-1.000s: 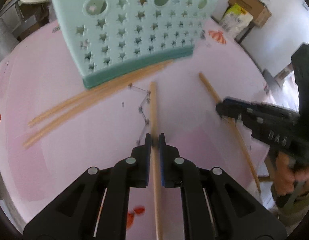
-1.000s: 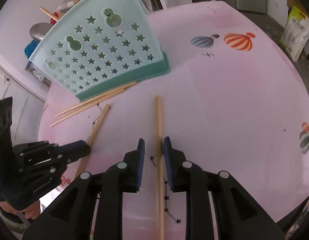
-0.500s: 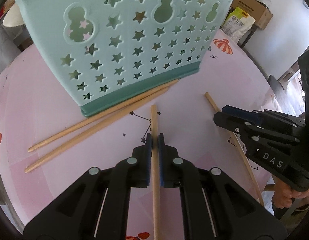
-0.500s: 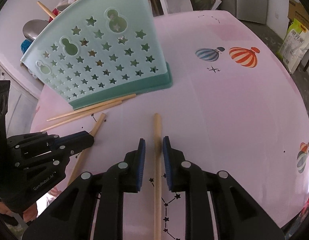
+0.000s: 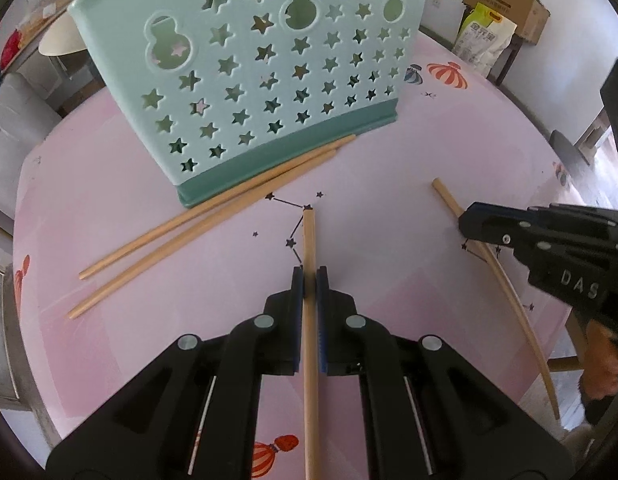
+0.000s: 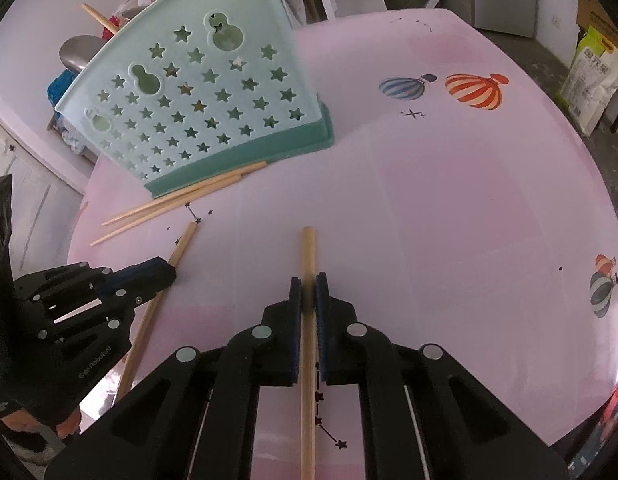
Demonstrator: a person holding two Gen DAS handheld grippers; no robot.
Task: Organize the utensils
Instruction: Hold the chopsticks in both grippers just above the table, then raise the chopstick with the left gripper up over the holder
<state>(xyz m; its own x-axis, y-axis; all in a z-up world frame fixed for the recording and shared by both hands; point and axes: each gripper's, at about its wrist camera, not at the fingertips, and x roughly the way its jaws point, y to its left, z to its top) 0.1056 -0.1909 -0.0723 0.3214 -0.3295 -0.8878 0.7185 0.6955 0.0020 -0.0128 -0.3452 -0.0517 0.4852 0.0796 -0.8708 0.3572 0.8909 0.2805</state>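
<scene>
Between the fingers of my left gripper I see one wooden chopstick, and the blue pads press on both its sides, so this gripper is clenched on it. Its far end reaches a little past the fingertips and lies on the pink tablecloth. Ahead of this gripper stands the mint green utensil basket with star holes, and two more chopsticks lie side by side against its dark base, slanting away to the left.

To the right of my left gripper I see my right gripper, with a hand behind it. Its jaws are closing on a second chopstick, and in the right wrist view the pads already touch this stick on both sides. The tip of this stick points forward over the cloth, well apart from the basket. Far ahead and to the right of this gripper, striped balloon prints decorate the tablecloth.
</scene>
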